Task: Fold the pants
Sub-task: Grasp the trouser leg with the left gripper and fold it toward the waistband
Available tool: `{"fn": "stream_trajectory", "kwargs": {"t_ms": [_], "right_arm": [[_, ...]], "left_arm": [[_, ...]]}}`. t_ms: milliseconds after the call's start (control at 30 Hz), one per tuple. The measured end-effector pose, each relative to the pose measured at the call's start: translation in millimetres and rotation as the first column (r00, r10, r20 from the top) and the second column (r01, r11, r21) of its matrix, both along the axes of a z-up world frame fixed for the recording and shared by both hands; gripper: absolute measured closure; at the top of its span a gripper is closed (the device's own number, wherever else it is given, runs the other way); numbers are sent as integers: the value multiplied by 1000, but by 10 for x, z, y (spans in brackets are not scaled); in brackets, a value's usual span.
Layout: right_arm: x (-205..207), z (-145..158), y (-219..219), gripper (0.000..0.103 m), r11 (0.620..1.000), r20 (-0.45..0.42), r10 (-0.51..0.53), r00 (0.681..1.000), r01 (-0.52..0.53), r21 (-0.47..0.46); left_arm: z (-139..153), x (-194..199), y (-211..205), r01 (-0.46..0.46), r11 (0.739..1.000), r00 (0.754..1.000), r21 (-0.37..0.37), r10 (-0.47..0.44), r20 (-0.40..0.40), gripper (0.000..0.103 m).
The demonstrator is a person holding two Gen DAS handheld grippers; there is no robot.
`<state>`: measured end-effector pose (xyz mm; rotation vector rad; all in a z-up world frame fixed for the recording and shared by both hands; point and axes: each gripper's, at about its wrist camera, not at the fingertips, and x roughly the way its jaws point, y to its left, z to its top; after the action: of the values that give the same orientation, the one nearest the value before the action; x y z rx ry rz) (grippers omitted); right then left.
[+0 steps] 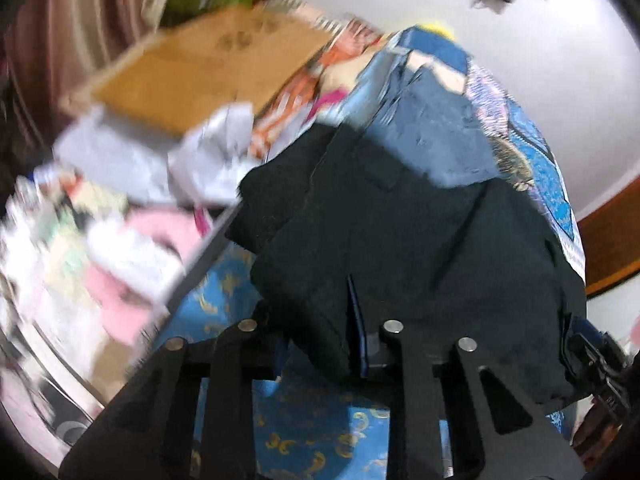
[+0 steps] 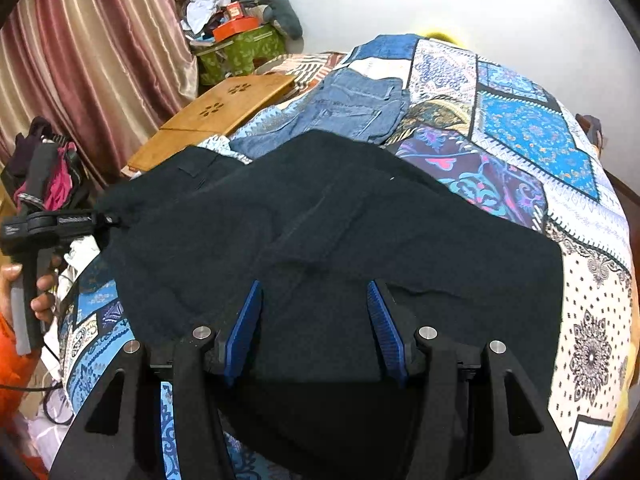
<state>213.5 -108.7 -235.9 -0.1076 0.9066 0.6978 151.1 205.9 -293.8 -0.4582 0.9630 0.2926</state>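
One pair of black pants (image 2: 320, 220) lies spread across the bed's patchwork quilt (image 2: 532, 136), partly folded over itself. One pair of blue jeans (image 2: 352, 104) lies just beyond the black pants, touching their far edge. One wooden board (image 2: 216, 116) sits left of the jeans. The right tool (image 2: 316, 328) is over the pants' near edge, its two blue pads wide apart with cloth between them. The left tool (image 2: 108, 218) pinches the pants' left edge, held by one hand (image 2: 36, 288). The left wrist view is blurred.
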Motion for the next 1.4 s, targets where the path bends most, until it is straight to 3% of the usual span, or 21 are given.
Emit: {"fn": "stream_trajectory", "kwargs": {"t_ms": [133, 333, 500, 667, 800, 933, 1067, 1200, 1400], "right_arm": [[-22, 113, -179, 52, 999, 27, -40, 999, 39, 32], [-61, 263, -713, 52, 984, 58, -163, 985, 158, 79], [-105, 226, -1268, 52, 960, 48, -276, 960, 273, 69], [-149, -19, -1691, 52, 933, -30, -354, 935, 355, 59], [-185, -346, -1691, 52, 943, -132, -325, 937, 331, 33], [-218, -375, -1721, 52, 936, -132, -333, 934, 344, 77], [-198, -413, -1781, 52, 932, -151, -326, 933, 344, 114], [-191, -422, -1807, 52, 930, -152, -324, 934, 343, 130], [-277, -343, -1872, 52, 927, -128, -334, 934, 350, 137]], "left_arm": [[469, 45, -195, 69, 995, 993, 74, -75, 91, 83], [1044, 169, -605, 175, 973, 958, 149, -203, 202, 85], [1414, 308, -1030, 274, 943, 912, 188, -316, 260, 86], [1623, 511, -1513, 377, 904, 860, 204, -423, 287, 87], [1674, 659, -1887, 450, 871, 825, 196, -490, 281, 87], [1696, 772, -2319, 530, 824, 780, 203, -567, 265, 88], [1641, 817, -2827, 614, 755, 717, 228, -655, 239, 88], [1391, 870, -3298, 700, 675, 655, 232, -737, 167, 87], [780, 902, -3714, 789, 595, 599, 151, -800, 24, 87]]}}
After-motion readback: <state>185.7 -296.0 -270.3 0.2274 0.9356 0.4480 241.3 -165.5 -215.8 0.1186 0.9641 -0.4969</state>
